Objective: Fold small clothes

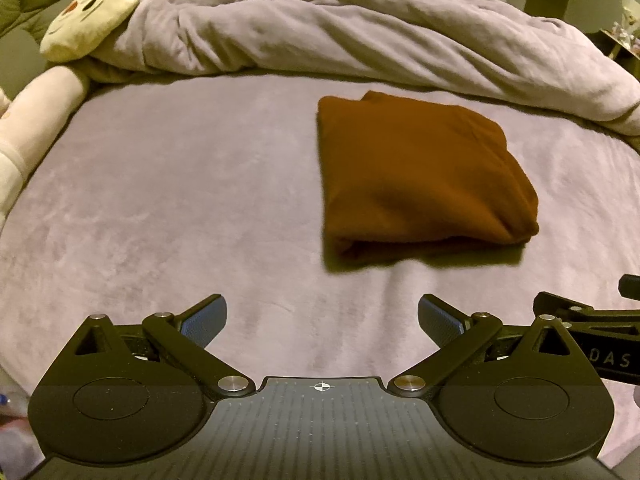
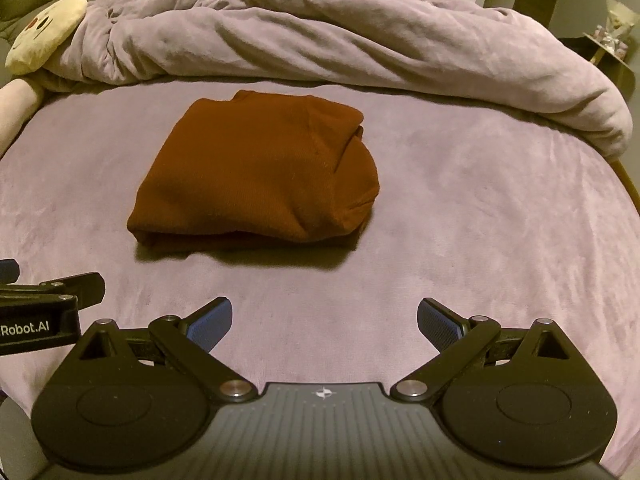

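Your left tool [image 1: 322,316] and right tool [image 2: 324,318] are wide open and empty; the brown shirt [image 2: 256,172] looks folded, resting on the bed [image 2: 460,240]

White letters "DAS" are showing on the right gripper [image 1: 600,322], reaching in from the side in the left wrist view. "Robot.AI" is showing on the left gripper [image 2: 44,300], seen in the right wrist view.

Folded garment [image 1: 420,176] before duvet [image 1: 360,28]
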{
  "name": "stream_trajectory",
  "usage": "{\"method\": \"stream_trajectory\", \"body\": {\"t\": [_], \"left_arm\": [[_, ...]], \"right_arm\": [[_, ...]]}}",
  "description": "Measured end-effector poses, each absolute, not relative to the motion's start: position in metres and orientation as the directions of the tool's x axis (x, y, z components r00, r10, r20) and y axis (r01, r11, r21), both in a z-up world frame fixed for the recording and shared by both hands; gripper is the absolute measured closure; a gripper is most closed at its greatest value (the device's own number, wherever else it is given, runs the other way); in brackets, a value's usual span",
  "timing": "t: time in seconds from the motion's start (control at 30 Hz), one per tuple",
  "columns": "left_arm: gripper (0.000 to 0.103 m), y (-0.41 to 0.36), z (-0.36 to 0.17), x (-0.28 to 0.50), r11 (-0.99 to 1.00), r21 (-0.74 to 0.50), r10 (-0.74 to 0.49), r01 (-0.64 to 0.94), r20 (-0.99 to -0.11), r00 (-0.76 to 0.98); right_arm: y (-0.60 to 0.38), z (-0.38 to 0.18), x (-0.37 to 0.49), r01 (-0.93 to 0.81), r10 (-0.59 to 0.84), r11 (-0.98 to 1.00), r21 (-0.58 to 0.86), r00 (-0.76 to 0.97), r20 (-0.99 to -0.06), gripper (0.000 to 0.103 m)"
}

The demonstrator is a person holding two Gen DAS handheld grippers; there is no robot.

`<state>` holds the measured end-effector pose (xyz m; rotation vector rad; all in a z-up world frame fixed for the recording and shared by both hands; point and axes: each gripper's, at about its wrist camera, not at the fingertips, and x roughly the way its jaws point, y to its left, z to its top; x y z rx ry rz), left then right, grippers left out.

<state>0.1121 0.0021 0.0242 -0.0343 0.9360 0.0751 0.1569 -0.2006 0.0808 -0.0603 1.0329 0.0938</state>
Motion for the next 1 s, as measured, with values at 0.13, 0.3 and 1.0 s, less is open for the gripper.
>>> {"method": "stream_trajectory", "body": {"t": [0.13, 0.3, 1.0], "left_arm": [[0.000, 0.0025, 0.0243, 0.1125, 0.997, 0.006, 0.051, -0.079, -0.806, 0.590], [0.000, 0.0025, 0.0240, 0.1127, 0.997, 0.001, 0.046, -0.077, -0.806, 0.589], [0.000, -0.0001, 0.0217, 0.1130, 0.998, 0.007, 0.047, -0.070, -0.806, 0.590]], "right_arm": [[-0.2008, 0.0816, 0.1568, -0.104, 0.054, 0.995, 0.000, 0.511, -0.858, 0.004], [-0.2013, 0.0822, 0.1570, -0.103, 0.053, 0.995, 0.000, 0.512, -0.857, 0.004], [-0.2017, 0.0863, 0.1556, -0.105, 0.071, 0.994, 0.018, 0.522, -0.850, 0.004]]}}
